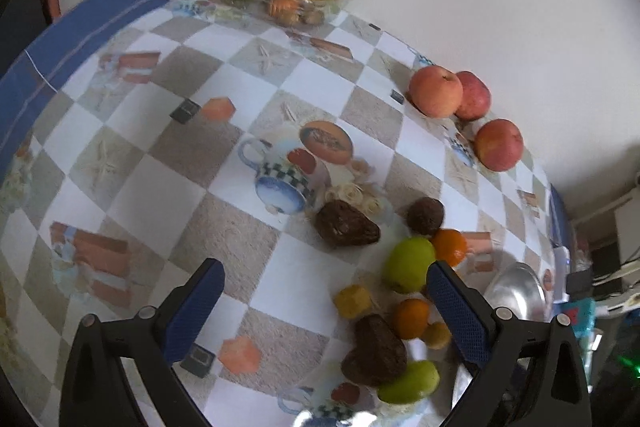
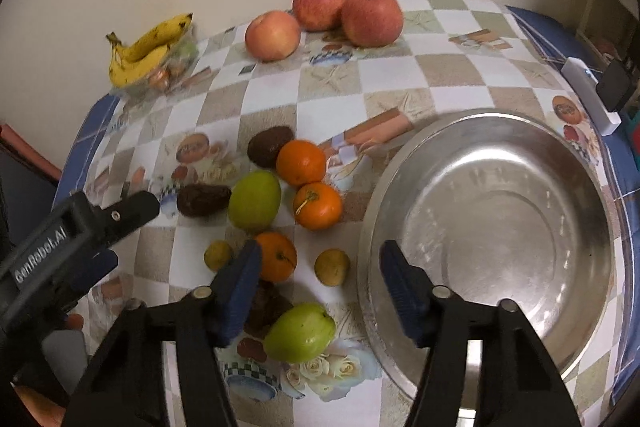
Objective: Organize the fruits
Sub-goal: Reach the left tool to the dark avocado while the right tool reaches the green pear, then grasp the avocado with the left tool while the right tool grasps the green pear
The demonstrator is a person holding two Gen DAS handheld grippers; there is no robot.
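Note:
Fruit lies on a checkered tablecloth. Three red apples sit at the far edge, bananas on a clear container at the far left. A cluster in the middle holds three oranges, two green apples, dark brown fruits and small yellow fruits. A large steel bowl stands empty on the right. My right gripper is open and empty above the cluster beside the bowl's rim. My left gripper is open and empty, hovering left of the cluster; it also shows in the right wrist view.
The table ends at a white wall behind the apples and bananas. A white box and dark devices sit at the table's far right edge. A blue cloth border runs along the table's edge.

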